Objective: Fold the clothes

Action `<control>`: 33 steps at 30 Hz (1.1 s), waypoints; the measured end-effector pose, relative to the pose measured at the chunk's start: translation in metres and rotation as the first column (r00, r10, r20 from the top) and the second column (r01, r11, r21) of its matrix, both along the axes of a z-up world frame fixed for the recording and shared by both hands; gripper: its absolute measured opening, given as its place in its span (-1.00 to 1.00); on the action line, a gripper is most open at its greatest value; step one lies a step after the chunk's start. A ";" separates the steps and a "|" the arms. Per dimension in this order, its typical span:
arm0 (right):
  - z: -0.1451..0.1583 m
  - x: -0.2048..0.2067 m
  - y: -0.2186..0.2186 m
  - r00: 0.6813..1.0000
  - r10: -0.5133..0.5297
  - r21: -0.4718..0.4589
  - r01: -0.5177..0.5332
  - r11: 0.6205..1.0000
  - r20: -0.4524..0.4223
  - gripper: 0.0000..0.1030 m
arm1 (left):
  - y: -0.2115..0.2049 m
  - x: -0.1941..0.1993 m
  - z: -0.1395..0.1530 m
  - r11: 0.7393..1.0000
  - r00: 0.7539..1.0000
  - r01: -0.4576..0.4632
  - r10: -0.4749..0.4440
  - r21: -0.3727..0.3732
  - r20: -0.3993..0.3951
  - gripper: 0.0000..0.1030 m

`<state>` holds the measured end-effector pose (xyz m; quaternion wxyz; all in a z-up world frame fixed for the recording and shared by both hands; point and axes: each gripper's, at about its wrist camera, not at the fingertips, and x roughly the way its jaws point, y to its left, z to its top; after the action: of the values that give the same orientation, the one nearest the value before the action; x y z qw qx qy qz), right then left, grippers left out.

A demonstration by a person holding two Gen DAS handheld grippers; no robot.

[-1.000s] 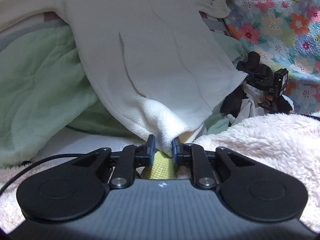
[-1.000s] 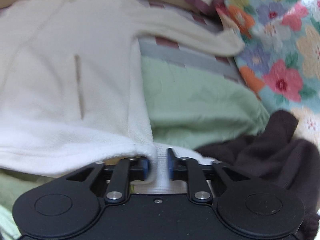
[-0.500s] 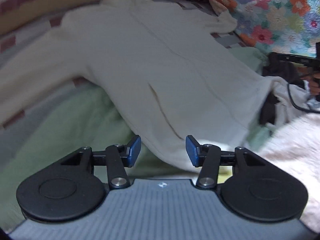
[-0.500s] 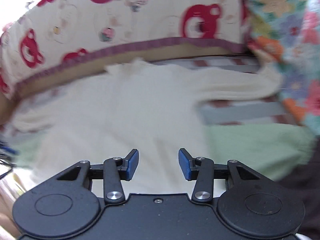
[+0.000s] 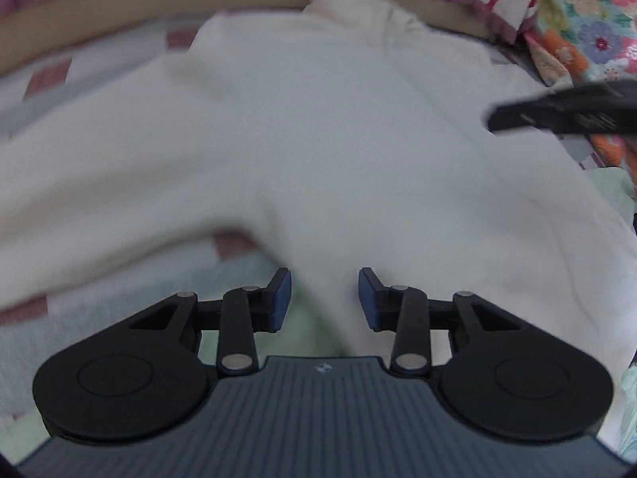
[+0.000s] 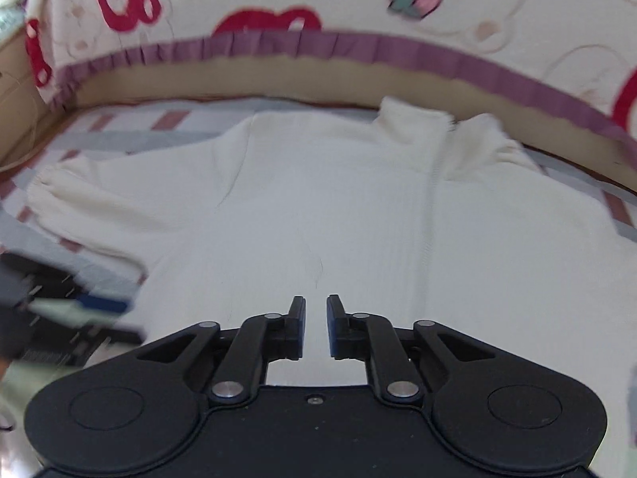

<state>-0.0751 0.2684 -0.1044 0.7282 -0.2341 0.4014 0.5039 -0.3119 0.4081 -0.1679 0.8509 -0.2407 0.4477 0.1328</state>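
Note:
A cream long-sleeved sweater [image 5: 338,139] lies spread flat on the striped bed sheet, collar toward the far wall. It also shows in the right wrist view [image 6: 338,207], with its left sleeve [image 6: 99,195] stretched out. My left gripper [image 5: 324,298] is open and empty above the sweater's lower left side. My right gripper [image 6: 316,326] is open by a narrow gap and empty above the sweater's middle. The right gripper [image 5: 565,111] shows blurred at the right of the left wrist view. The left gripper [image 6: 59,318] shows blurred at the left of the right wrist view.
A cartoon-print bed bumper [image 6: 318,8] with a purple frill rings the far side. A floral quilt [image 5: 597,20] lies at the right. A light green blanket [image 5: 306,338] shows under the sweater's near edge. The striped sheet [image 6: 119,123] lies around the sweater.
Both grippers let go of the sweater's hem and opened, then moved forward over the spread sweater. The right gripper's jaws have since narrowed to a small gap.

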 end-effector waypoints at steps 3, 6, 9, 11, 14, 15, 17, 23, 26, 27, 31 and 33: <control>-0.028 0.010 0.024 0.999 -0.031 -0.023 0.031 0.999 -0.017 -0.65 | 0.009 -0.002 -0.005 0.998 0.999 -0.031 0.032 -0.060 0.008 -0.29; -0.049 0.017 0.039 0.996 -0.081 -0.035 0.080 0.996 -0.028 -0.54 | 0.011 0.001 -0.006 0.997 0.999 -0.037 0.038 -0.068 0.011 -0.29; -0.058 0.013 0.043 0.994 -0.109 -0.022 0.109 0.994 0.015 -0.49 | 0.015 0.001 -0.009 0.994 0.998 -0.054 0.055 -0.090 0.016 -0.29; -0.060 0.009 0.041 0.993 -0.110 -0.002 0.110 0.994 0.031 -0.65 | 0.019 0.001 -0.009 0.992 0.998 -0.062 0.065 -0.114 0.018 -0.28; -0.061 0.000 0.037 0.994 -0.092 0.013 0.092 0.996 0.051 -1.00 | 0.029 0.002 -0.011 0.983 0.995 -0.088 0.093 -0.163 0.020 -0.29; -0.059 -0.001 0.033 0.994 -0.101 0.021 0.100 0.995 0.048 -1.00 | 0.032 0.001 -0.011 0.979 0.994 -0.099 0.104 -0.180 0.020 -0.29; -0.055 0.000 0.026 0.992 -0.128 0.043 0.127 0.991 0.016 -1.00 | 0.039 -0.003 -0.010 0.974 0.991 -0.121 0.128 -0.191 0.024 -0.29; -0.034 -0.011 0.008 0.986 -0.156 0.108 0.161 0.981 -0.058 -1.00 | 0.065 -0.022 0.004 0.957 0.971 -0.214 0.229 -0.196 0.060 -0.29; -0.023 -0.023 0.003 0.983 -0.144 0.126 0.158 0.979 -0.112 -1.00 | 0.081 -0.034 0.011 0.943 0.958 -0.243 0.270 -0.227 0.093 -0.29; -0.020 -0.032 0.006 0.984 -0.122 0.124 0.138 0.983 -0.129 -1.00 | 0.088 -0.040 0.015 0.942 0.952 -0.262 0.288 -0.210 0.102 -0.29; -0.005 -0.085 0.030 0.940 0.034 0.114 0.005 0.994 -0.339 -0.95 | 0.118 -0.076 0.035 0.923 0.914 -0.367 0.381 -0.118 0.138 -0.28; 0.010 -0.131 0.053 0.787 0.286 0.217 -0.197 0.956 -0.546 -0.96 | 0.137 -0.105 0.046 0.887 0.874 -0.458 0.461 -0.058 0.154 -0.23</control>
<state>-0.2063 0.3216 -0.0943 0.5186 -0.0667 0.5291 0.6683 -0.4170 0.5448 -0.1221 0.8264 -0.3584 0.3078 0.3064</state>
